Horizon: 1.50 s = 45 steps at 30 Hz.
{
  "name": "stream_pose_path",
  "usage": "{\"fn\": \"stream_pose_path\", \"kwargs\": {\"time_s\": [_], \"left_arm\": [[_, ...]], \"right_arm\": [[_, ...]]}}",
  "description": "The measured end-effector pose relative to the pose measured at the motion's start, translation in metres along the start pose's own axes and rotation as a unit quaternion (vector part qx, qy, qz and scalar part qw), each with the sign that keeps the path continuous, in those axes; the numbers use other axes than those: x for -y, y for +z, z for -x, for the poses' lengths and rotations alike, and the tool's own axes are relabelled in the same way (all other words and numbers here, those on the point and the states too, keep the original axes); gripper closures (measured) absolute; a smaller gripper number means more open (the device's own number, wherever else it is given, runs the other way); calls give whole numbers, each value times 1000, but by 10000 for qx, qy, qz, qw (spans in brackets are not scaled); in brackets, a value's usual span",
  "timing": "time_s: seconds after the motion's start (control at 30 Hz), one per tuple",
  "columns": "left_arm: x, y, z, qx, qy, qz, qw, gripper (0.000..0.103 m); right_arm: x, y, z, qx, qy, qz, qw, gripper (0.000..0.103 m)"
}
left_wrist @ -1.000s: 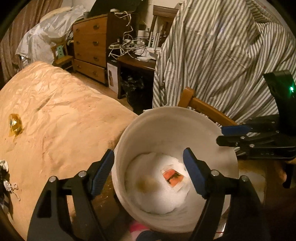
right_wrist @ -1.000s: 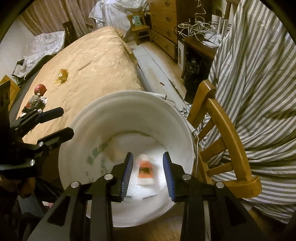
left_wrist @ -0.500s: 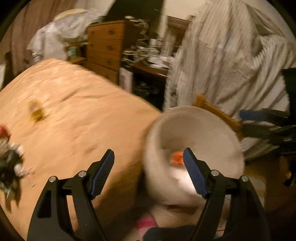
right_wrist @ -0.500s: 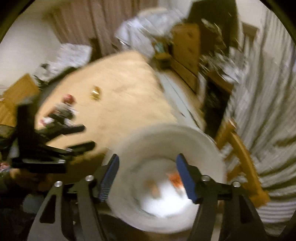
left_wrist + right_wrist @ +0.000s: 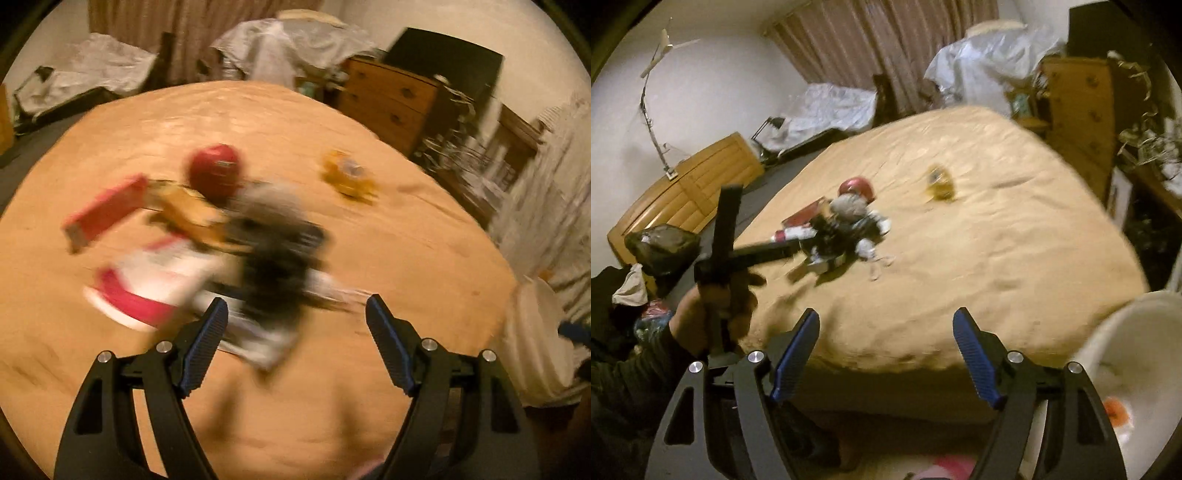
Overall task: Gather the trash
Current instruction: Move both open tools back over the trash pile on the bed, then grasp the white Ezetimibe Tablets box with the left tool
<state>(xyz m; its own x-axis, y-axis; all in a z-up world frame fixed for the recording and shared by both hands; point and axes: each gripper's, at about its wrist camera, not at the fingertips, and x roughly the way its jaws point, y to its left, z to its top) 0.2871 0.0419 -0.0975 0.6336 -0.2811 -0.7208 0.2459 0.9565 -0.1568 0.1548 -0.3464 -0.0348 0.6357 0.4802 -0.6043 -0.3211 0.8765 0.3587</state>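
A pile of trash (image 5: 236, 236) lies on the tan bed (image 5: 369, 258): a red round piece (image 5: 216, 171), a red box (image 5: 107, 210), a red-and-white wrapper (image 5: 155, 277) and a black wrapper (image 5: 277, 266), all blurred. A yellow wrapper (image 5: 349, 177) lies apart, farther back. My left gripper (image 5: 295, 332) hovers just short of the pile, its jaws opening, gripping nothing. In the right wrist view the left gripper (image 5: 786, 249) reaches the pile (image 5: 842, 225). My right gripper (image 5: 886, 339) hangs off the bed's near edge, jaws opening and empty. The white bucket (image 5: 1145, 332) holds an orange wrapper (image 5: 1115, 410).
The bucket (image 5: 535, 332) stands beside the bed's right corner. A wooden dresser (image 5: 391, 99) and a desk with cables (image 5: 1145, 147) line the right. A low wooden cabinet (image 5: 683, 192) stands left of the bed. A person's hand (image 5: 701, 306) holds the left gripper.
Both grippers have swung left from over the bucket to face the bed. The right jaws widened after a wrapper dropped into the bucket. The trash pile now fills the left wrist view.
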Motion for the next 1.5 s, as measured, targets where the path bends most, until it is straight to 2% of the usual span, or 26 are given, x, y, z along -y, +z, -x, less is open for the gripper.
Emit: {"fn": "stream_pose_path", "kwargs": {"time_s": [0.07,0.17,0.27,0.4,0.5,0.53,0.6,0.63,0.7,0.73,0.83,0.93,0.97,1.0,1.07,1.17,1.2,1.4,1.43,1.5], "left_arm": [[-43,5,-10,-146,329,313,9989,22],[-93,0,-16,-341,608,792,9944,22],[-117,-7,-5,-292,665,816,9940,22],[-121,-7,12,-91,372,312,9988,22],[-109,3,17,-11,147,-561,9983,15],[-101,8,14,-85,7,-945,9955,10],[-91,12,4,-286,-255,-1597,9864,10],[-84,14,-8,-420,-241,-1936,9799,10],[-91,18,-25,-796,-527,-2191,9710,10],[-93,22,-32,-901,-629,-2204,9692,10],[-106,33,-55,-1080,-823,-2066,9690,10],[-122,32,-78,-1317,-1016,-1606,9729,10],[-125,32,-81,-1303,-1009,-1467,9754,14],[-127,32,-81,-1226,-1047,-1338,9778,20],[-126,25,-72,-1114,-1219,-1108,9800,57],[-119,6,-53,-1098,-1092,-1018,9827,79],[-119,0,-49,-1129,-1010,-1003,9834,83],[-148,-47,-12,-1283,-666,-352,9889,83],[-158,-52,-4,-1252,-680,-148,9897,81],[-172,-59,7,-1165,-462,83,9921,70]], "right_arm": [[-9,0,-20,-107,117,-18,9999,27],[-16,-1,-45,-217,216,-38,9995,27],[-16,-4,-64,-356,316,-93,9988,27],[-19,-3,-101,-614,570,-267,9961,27],[-27,0,-124,-711,754,-388,9939,27],[-29,0,-128,-726,791,-411,9934,27],[-37,2,-140,-773,839,-401,9927,27],[-40,4,-140,-799,851,-378,9924,27],[-46,4,-147,-847,862,-344,9921,26],[-47,4,-150,-866,847,-341,9920,25],[-49,0,-159,-943,819,-434,9912,24],[-47,-7,-169,-1069,773,-499,9900,24],[-47,-8,-172,-1097,757,-503,9898,24],[-47,-9,-174,-1114,726,-488,9899,24],[-48,-9,-176,-1112,679,-426,9906,24],[-47,-5,-179,-1075,677,-391,9911,24],[-47,-3,-181,-1063,695,-391,9911,24],[-53,3,-188,-1056,811,-259,9908,24],[-54,2,-189,-1066,826,-236,9906,24],[-58,1,-193,-1106,862,-178,9900,24]]}}
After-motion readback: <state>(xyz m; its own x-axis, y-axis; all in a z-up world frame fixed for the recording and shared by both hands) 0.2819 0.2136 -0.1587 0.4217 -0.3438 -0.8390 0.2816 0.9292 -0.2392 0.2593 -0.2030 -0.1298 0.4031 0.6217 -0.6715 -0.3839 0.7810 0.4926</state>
